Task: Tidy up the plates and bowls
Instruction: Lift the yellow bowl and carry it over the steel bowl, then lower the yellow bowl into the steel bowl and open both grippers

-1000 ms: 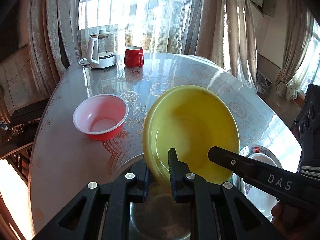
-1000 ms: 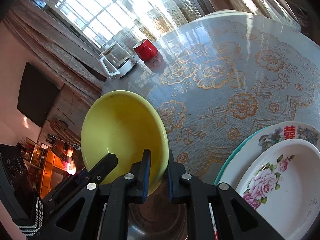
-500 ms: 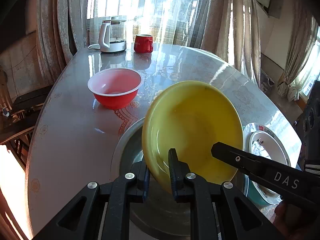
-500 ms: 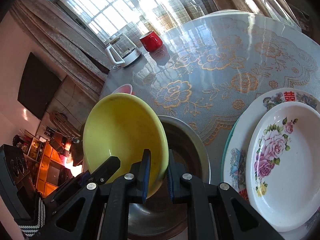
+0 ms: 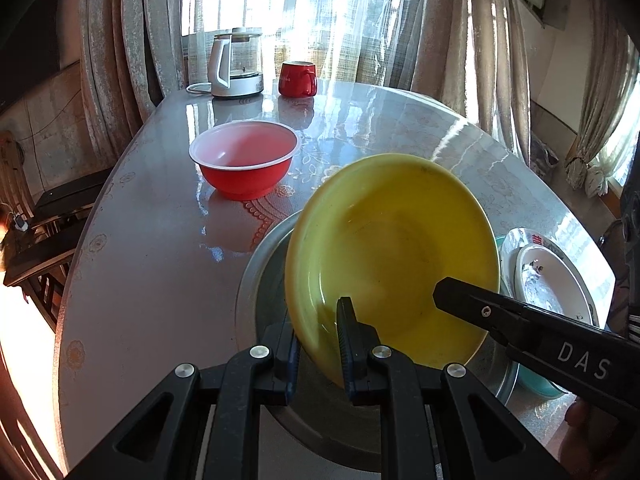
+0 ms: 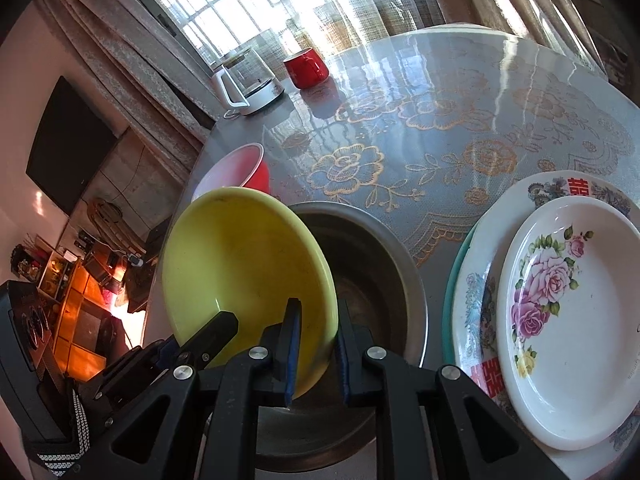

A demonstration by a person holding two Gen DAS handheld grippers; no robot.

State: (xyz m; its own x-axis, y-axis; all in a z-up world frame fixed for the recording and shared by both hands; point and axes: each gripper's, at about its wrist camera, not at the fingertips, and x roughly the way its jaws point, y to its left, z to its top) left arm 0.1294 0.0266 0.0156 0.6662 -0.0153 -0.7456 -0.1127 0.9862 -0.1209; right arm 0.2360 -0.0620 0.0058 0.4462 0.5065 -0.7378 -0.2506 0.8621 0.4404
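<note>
Now | left tongs [image 5: 316, 344], right tongs [image 6: 316, 344] both grip yellow bowl [image 5: 396, 256] rim | steel basin [image 6: 384, 280] floor mostly hidden

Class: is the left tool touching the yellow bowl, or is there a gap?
Touching. The left wrist view shows the left tool with one finger on each face of the yellow bowl's rim, no gap visible.
</note>
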